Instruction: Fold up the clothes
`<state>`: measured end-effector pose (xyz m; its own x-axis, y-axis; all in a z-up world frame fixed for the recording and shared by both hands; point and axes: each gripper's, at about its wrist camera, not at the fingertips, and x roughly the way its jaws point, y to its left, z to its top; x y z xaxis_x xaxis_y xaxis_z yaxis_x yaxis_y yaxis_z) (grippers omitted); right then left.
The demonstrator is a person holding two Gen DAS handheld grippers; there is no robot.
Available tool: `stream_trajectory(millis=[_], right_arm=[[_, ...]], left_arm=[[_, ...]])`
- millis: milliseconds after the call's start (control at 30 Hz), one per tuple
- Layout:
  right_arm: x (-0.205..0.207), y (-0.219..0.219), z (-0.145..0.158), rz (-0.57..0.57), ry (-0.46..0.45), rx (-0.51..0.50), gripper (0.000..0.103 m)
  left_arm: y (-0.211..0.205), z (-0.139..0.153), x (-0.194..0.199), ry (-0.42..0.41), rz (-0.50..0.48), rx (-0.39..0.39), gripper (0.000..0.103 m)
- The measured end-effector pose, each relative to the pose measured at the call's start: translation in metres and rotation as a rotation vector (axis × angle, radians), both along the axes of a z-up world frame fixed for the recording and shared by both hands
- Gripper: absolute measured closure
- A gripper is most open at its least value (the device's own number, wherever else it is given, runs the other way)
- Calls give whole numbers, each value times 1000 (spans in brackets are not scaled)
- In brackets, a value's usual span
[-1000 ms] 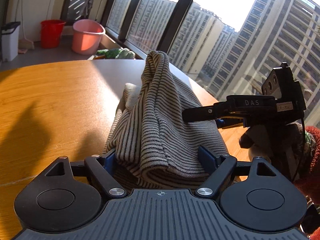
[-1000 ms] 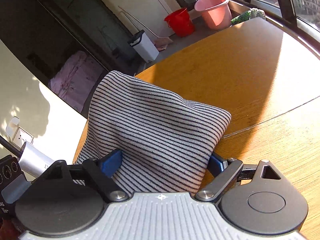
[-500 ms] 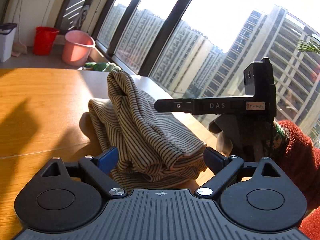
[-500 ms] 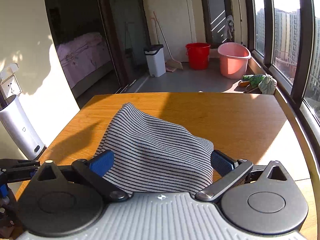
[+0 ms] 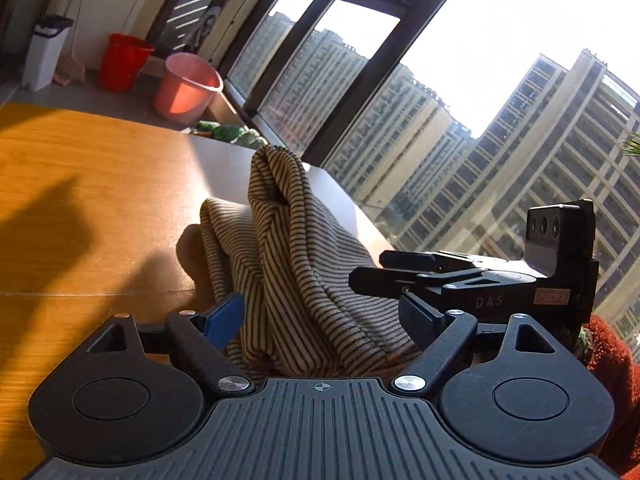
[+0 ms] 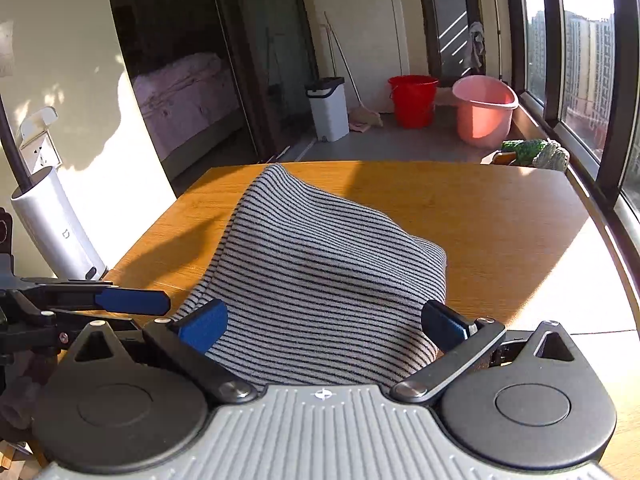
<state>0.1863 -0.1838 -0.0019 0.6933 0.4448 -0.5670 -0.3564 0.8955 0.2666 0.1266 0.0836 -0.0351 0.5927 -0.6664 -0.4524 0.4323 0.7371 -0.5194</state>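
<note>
Striped garment [image 6: 320, 276]: bunched on the wooden tabletop [image 6: 500, 216], likely gathered mid-fold. Left gripper [image 5: 320, 320] and right gripper [image 6: 324, 324]: fingers spread, each straddling the cloth without pinching it.

striped garment [image 6: 320, 272] bunched on table

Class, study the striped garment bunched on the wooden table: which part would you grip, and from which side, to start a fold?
Probably the raised ridge of the striped garment, approached from the near side along the wooden table. It peaks upward, so fingers could close across it; the rest slumps in loose layers.
</note>
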Motion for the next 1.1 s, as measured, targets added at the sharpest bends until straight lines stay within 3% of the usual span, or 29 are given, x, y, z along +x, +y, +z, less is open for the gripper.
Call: stream_trajectory(millis=[33, 67, 100, 133, 167, 300, 367, 433, 567, 667, 800, 933, 1033, 1100], right_arm=[[-1, -1, 0, 1, 1, 6, 2], [3, 0, 4, 15, -12, -17, 24], [7, 4, 8, 29, -22, -53, 61], [12, 10, 9, 38, -18, -77, 71], [17, 17, 10, 47, -12, -98, 72], [38, 68, 1, 145, -32, -233, 72], [55, 92, -15, 157, 5, -310, 72], [65, 98, -24, 145, 42, -312, 72], [60, 91, -20, 138, 22, -286, 70], [54, 84, -16, 126, 8, -262, 59], [25, 54, 8, 121, -35, -149, 20], [-16, 25, 10, 89, -67, -87, 12], [-38, 17, -15, 49, -49, -175, 8], [-48, 14, -35, 11, -54, -173, 5]], left_arm=[[-4, -2, 0, -1, -4, 25, 16], [-7, -4, 1, -3, -4, 57, 16], [-12, -7, 1, -8, -5, 102, 18], [-16, -9, 2, -13, -5, 142, 17], [-19, -11, 2, -18, -6, 163, 16], [-21, -13, 3, -18, -8, 184, 15], [-20, -13, 2, -17, 2, 196, 13], [-18, -13, 2, -16, 22, 210, 13], [-13, -14, 1, -7, 32, 203, 13], [-15, -15, -1, -6, 26, 203, 11], [-14, -16, -1, -7, 23, 207, 11], [-14, -16, -3, -11, 26, 209, 10], [-15, -16, -2, -10, 25, 211, 10], [-15, -15, -1, -11, 20, 218, 9]])
